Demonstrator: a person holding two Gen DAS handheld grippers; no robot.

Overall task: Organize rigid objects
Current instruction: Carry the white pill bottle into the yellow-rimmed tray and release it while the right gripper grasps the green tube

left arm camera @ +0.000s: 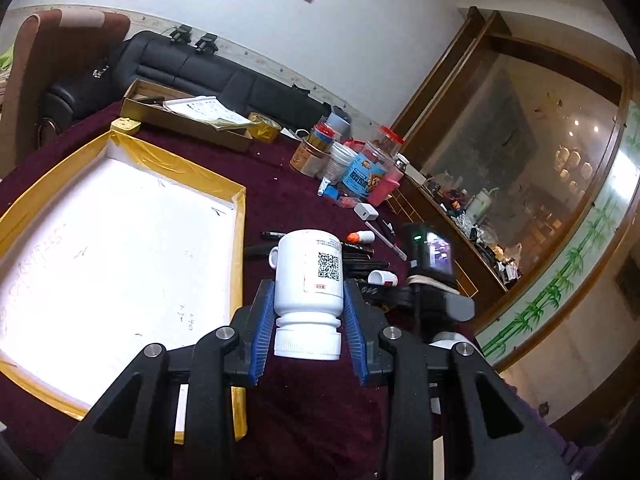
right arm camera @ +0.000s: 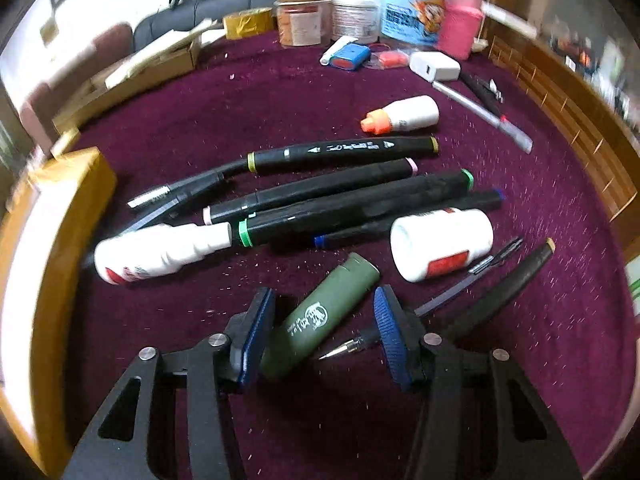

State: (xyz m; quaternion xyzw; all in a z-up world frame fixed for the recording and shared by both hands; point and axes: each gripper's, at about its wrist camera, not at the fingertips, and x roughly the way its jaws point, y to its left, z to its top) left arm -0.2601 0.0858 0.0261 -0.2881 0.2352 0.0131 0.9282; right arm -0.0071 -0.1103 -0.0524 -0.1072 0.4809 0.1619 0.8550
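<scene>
Left gripper (left arm camera: 308, 320) clamps the white plastic pill bottle (left arm camera: 310, 280), cap toward camera; right gripper (right arm camera: 324, 336), half-open, straddles the olive-green lighter (right arm camera: 320, 320) at lower centre, left pad touching.

**Colours across the cluttered table**

The tablecloth (right arm camera: 300, 92) is deep maroon, flecked with pale specks. The tray (left arm camera: 240, 240) has a white floor and yellow-taped walls. The pill bottle (left arm camera: 310, 280) is white, with a black QR code and a red mark on its label. Both grippers carry ribbed blue pads (right arm camera: 390, 332) on black frames.

The lighter (right arm camera: 320, 316) is olive green with white print. The markers (right arm camera: 344, 156) are black, banded in yellow-olive, pink, green and blue. A small white bottle (right arm camera: 404, 114) has an orange cap. The charger (right arm camera: 434, 66) is white. One jar (right arm camera: 414, 12) bears a blue cartoon label.
</scene>
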